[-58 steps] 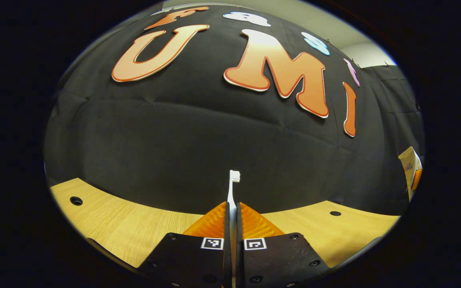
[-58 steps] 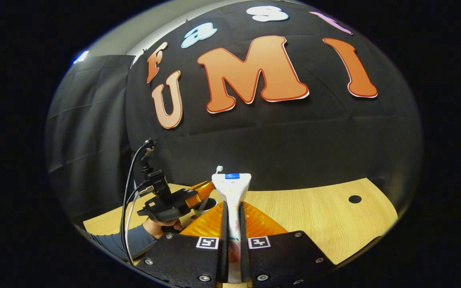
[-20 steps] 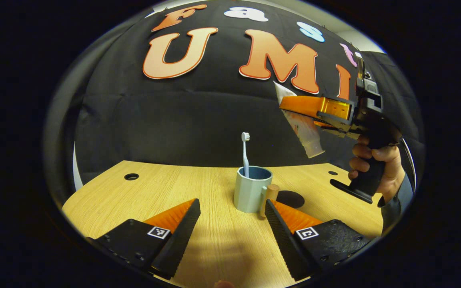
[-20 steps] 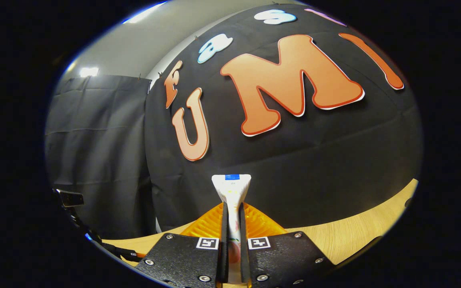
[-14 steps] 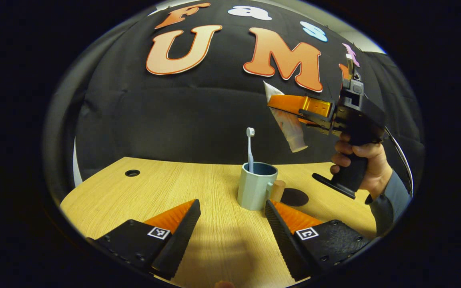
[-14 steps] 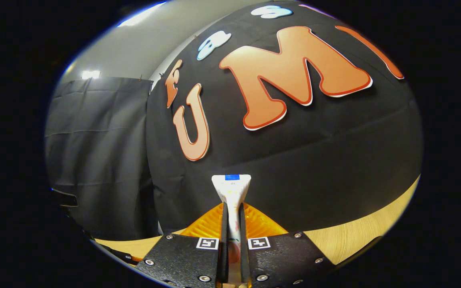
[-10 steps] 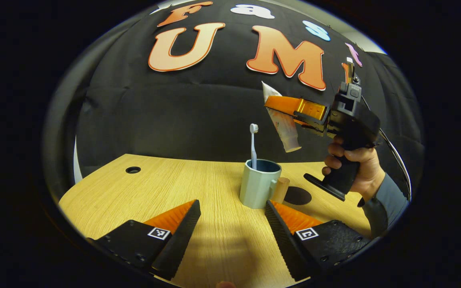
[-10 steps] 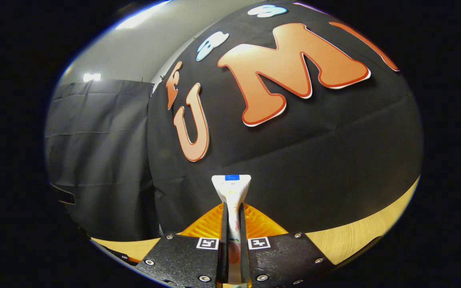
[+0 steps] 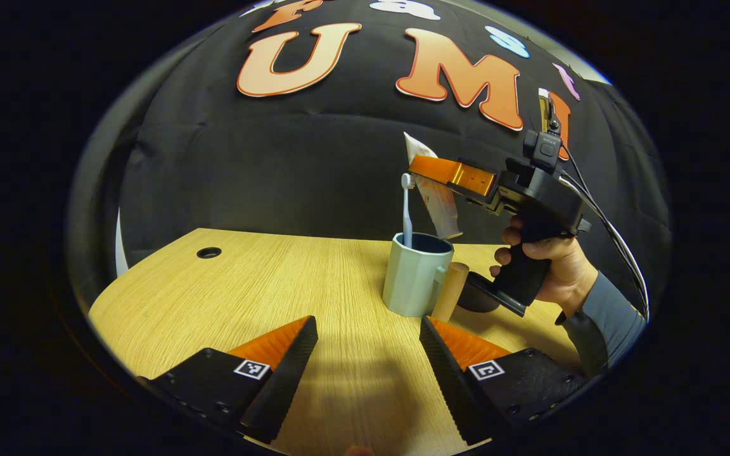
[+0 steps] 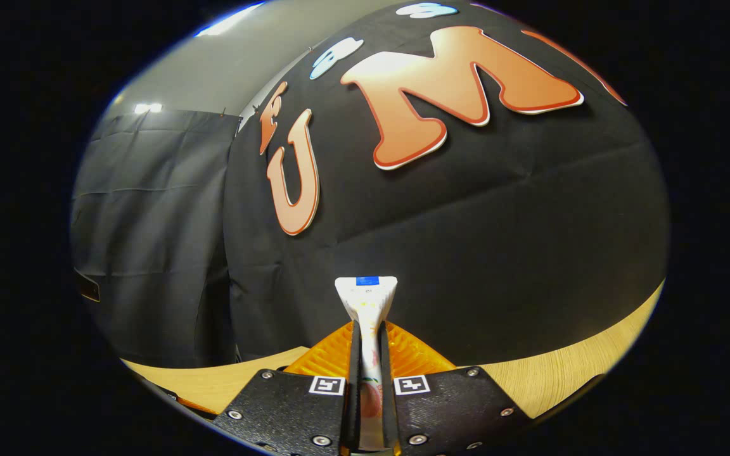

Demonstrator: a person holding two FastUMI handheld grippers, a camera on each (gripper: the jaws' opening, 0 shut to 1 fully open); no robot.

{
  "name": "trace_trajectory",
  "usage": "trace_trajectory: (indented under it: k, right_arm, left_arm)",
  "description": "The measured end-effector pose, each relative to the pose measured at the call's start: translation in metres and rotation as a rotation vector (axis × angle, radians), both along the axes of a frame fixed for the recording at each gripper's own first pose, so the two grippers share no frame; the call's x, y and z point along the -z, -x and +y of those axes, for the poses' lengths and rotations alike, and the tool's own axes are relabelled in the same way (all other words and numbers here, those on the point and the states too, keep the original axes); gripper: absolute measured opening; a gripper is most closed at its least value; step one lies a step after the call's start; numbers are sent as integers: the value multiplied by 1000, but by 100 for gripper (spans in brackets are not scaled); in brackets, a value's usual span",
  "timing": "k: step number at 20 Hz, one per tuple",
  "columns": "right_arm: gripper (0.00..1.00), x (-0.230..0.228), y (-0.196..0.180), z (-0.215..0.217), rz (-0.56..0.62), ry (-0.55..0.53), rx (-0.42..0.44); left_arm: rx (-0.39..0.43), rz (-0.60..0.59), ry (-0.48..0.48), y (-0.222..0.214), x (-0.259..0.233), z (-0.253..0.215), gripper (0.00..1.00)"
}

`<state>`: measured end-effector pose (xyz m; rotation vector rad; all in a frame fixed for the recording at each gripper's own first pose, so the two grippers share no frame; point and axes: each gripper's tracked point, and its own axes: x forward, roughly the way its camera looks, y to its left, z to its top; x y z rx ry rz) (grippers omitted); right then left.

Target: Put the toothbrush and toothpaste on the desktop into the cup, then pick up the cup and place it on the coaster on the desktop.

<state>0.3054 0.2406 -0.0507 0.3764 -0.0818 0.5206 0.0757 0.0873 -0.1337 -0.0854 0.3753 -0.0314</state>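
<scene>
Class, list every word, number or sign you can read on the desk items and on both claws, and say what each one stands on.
White toothpaste tube in the right claw: coloured print, too blurred to read.
Square black-and-white markers on the left claw: coded patterns, no words.
Pale green cup and white toothbrush: no text.
Nothing here can be quoted.
</scene>
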Motion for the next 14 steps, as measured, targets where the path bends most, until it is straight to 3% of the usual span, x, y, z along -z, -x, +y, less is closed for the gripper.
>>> trace_trajectory:
  k: [7, 10, 14]
  right_arm:
    - [15, 19, 0, 1, 71, 36, -3]
    - [15, 38, 9, 1, 143, 100, -28]
    - [23, 63, 27, -4, 251, 207, -68]
  left_arm:
    - [6, 23, 3, -1, -1, 1, 98]
    - [9, 28, 11, -9, 1, -3, 98]
    - [14, 13, 21, -24, -8, -6, 98]
